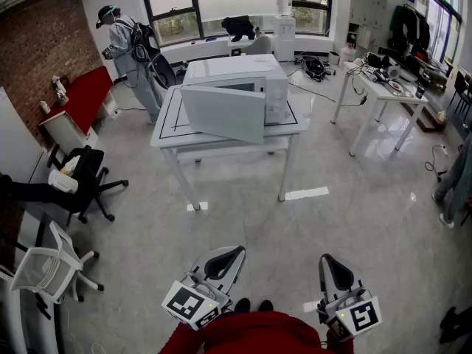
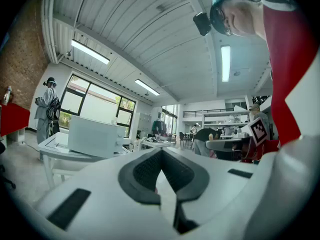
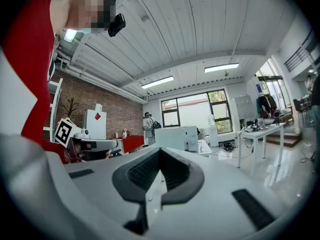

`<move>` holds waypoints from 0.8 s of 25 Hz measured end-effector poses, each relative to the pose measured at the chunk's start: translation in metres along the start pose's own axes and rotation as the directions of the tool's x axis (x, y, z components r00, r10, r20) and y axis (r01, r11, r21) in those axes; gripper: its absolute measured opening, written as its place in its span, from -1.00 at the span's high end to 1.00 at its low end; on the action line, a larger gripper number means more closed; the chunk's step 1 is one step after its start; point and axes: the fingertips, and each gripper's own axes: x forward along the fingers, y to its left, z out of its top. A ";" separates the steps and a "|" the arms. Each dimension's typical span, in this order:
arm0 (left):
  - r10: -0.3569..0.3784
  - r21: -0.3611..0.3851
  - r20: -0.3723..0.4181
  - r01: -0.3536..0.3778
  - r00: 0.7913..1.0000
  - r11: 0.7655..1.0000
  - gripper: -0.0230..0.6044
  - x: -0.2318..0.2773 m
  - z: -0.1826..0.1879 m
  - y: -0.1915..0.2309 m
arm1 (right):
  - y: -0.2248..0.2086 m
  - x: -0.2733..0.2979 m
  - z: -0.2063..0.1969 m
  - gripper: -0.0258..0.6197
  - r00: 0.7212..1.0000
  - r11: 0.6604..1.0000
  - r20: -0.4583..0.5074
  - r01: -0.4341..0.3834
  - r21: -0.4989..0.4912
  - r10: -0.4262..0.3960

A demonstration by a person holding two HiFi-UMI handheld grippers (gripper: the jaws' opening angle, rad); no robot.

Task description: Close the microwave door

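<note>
- Currently the white square tabletop (image 1: 168, 124) stands well ahead across the floor.
- White box-shaped microwave (image 1: 236, 71) sits on it, and its white door (image 1: 223, 113) is swung open.
- Left gripper (image 1: 234, 252) and right gripper (image 1: 330, 259) are both pressed together, empty and low by the body.
- Best approach: walk close, then push the door's free edge steadily with a closed tip until it latches.

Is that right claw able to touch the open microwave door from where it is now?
Probably not yet: the right claw hangs by the person, and bare floor separates it from the microwave door. Nothing blocks the walk.
</note>
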 end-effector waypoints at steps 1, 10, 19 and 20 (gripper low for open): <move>0.001 -0.001 0.001 -0.001 1.000 1.000 0.90 0.001 0.001 0.000 | 0.000 0.000 0.000 0.88 1.000 1.000 -0.001 -0.001 -0.001 0.001; 0.009 -0.019 0.005 -0.009 1.000 1.000 0.90 0.006 0.000 -0.001 | -0.006 -0.001 -0.003 0.88 1.000 1.000 -0.011 -0.005 -0.005 0.005; 0.020 -0.062 0.011 -0.019 1.000 0.998 0.90 0.016 -0.005 0.000 | -0.014 0.000 -0.007 0.88 1.000 0.999 -0.014 -0.027 0.018 0.028; 0.022 -0.069 0.008 -0.021 1.000 0.997 0.90 0.018 -0.006 0.001 | -0.016 0.000 -0.008 0.88 1.000 0.999 -0.017 -0.026 0.025 0.026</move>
